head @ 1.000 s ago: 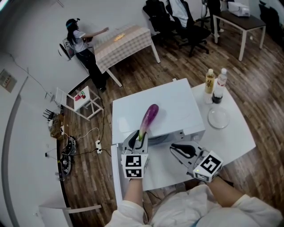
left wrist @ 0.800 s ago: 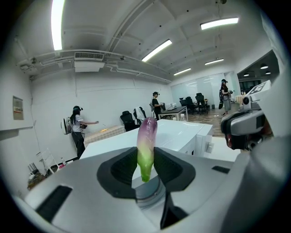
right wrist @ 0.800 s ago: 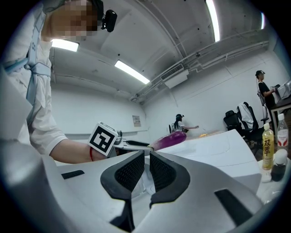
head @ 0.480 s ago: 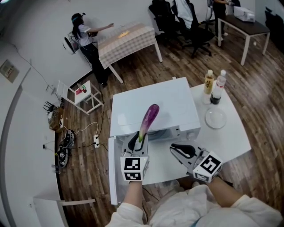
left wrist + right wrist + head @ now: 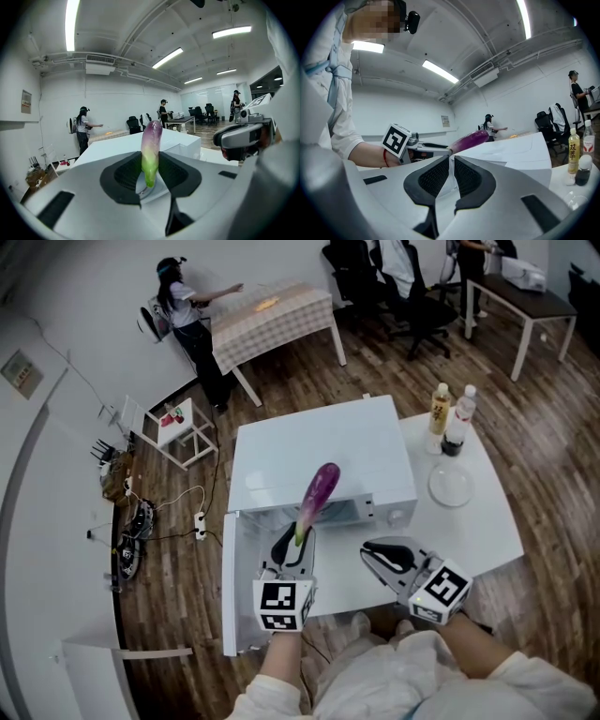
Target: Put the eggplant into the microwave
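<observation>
The eggplant [image 5: 319, 488] is purple with a green stem end. My left gripper [image 5: 292, 542] is shut on that stem end, and the purple tip points up and away over the white microwave [image 5: 328, 451]. In the left gripper view the eggplant [image 5: 151, 140] stands upright between the black pads of the left gripper [image 5: 149, 168]. The microwave door [image 5: 232, 587] hangs open on the left. My right gripper [image 5: 380, 554] hovers level in front of the microwave, to the right of the left one. Its pads sit almost together in the right gripper view [image 5: 451, 176], with nothing between them.
The microwave stands on a white table [image 5: 487, 521], with two bottles [image 5: 440, 409] and a glass plate [image 5: 450, 487] to its right. Cables lie on the wood floor at the left. Farther off, a person [image 5: 183, 315] stands at a checked table [image 5: 272, 320], near office chairs.
Both grippers have drifted a little toward me, away from the microwave's front, and the left one still carries the eggplant. More of the open door shows at the left.
</observation>
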Tool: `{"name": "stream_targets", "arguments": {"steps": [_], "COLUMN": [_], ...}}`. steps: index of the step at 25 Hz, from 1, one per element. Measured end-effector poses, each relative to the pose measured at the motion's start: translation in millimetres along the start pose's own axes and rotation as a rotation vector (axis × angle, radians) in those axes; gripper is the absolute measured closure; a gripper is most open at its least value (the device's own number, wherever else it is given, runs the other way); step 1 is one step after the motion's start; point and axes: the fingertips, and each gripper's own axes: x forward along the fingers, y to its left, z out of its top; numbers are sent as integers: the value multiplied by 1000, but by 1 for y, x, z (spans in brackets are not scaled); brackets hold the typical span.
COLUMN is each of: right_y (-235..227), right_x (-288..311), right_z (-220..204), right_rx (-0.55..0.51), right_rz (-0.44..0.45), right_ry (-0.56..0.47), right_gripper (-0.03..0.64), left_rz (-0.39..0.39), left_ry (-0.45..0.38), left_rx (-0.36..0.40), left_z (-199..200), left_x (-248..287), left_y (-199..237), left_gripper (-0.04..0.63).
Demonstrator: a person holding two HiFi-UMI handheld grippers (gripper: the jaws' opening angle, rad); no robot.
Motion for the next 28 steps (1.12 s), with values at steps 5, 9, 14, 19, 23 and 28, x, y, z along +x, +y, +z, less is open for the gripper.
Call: {"name": "stream_targets", "arguments": {"steps": [5, 9, 14, 19, 23, 28], "right_y": [4, 7, 10, 16, 17, 16], "right_x": [-8, -11, -15, -17, -19, -20], "right_z": [-7, -9, -15, -17, -20, -24], "right_rx": [10, 12, 18, 27, 29, 33], "right_rz": [5, 12, 17, 17, 11, -3], "right_ry": [19, 21, 19, 20, 22, 13], "right_gripper": [577, 577, 577, 577, 577, 577], "left_rz": [-7, 3, -13, -25, -36, -51], "left_ry": [-7, -19, -26, -26, -19, -1], "left_rx": [-17, -12, -40, -50, -53, -54], "left_z": [-5, -7, -14, -20, -29, -39], "left_x": [-13, -25, -39, -53, -59, -67], "left_y": [-15, -22, -37, -45, -51, -57], "left_gripper": [480, 480, 480, 480, 480, 480]}}
